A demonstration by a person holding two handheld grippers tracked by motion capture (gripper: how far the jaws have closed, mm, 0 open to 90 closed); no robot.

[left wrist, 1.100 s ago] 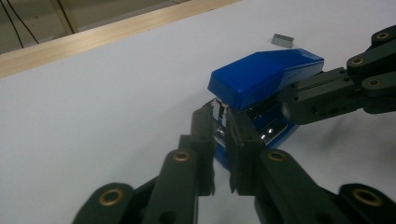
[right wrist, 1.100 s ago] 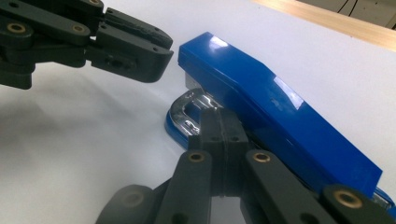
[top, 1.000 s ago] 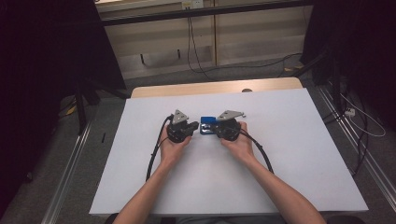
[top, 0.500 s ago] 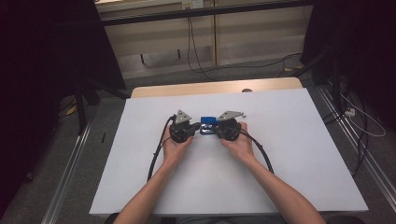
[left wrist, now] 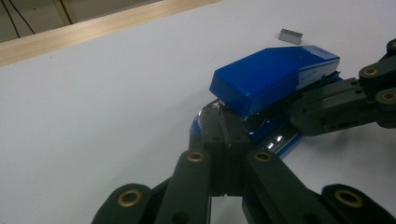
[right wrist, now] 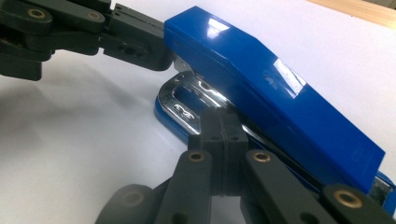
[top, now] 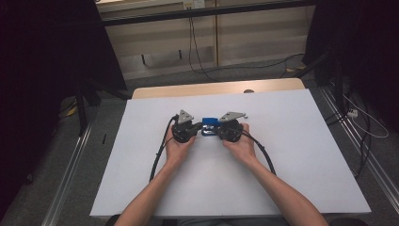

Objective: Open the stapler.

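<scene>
Little has shifted since the earlier frames: both hands hold about the same spot mid-surface, the left tongs drawn slightly closer to the stapler.

High view: one blue stapler (top: 209, 125) lies on the white surface (top: 291, 155) between the left tongs (top: 194, 128) and the right tongs (top: 221, 130), one pair at each end. The tips and contact points are too small to make out here.

Left gripper view: jaws pressed together, their tips against the stapler's near end; whether they pinch any part of it is hidden. One small grey staple strip (left wrist: 291, 36) lies beyond the stapler. The other tongs come in from the right edge, cut off.

Right gripper view: jaws closed tight, tips at the stapler's chrome base. No readable lettering on the lid; its far corner is cropped.
</scene>
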